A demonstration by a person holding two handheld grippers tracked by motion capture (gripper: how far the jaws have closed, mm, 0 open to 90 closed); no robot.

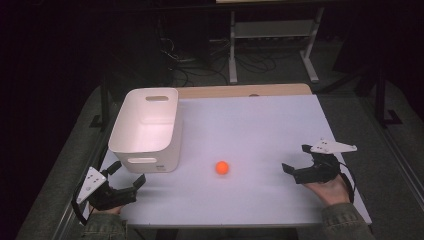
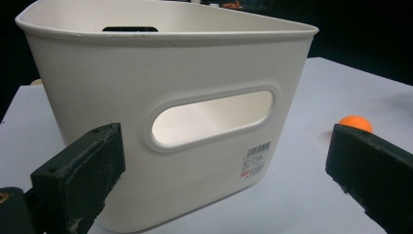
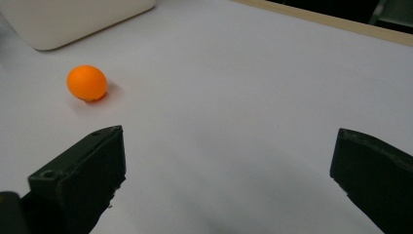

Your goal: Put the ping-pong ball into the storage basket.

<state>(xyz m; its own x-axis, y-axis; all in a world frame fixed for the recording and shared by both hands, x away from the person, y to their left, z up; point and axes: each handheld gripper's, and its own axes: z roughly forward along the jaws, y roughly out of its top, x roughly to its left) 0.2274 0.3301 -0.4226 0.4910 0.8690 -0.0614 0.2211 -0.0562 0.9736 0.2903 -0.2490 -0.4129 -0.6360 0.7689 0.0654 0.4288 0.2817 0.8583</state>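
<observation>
With jaws spread wide and holding nothing, the left gripper (image 1: 122,181) sat at the table's (image 1: 260,125) seven o'clock facing the white bin (image 1: 146,129), the right gripper (image 1: 298,164) at four o'clock, likely poised for the central orange ball (image 1: 222,167).

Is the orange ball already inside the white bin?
No, the orange ball lies on the table, apart from the white bin, to its right.
</observation>
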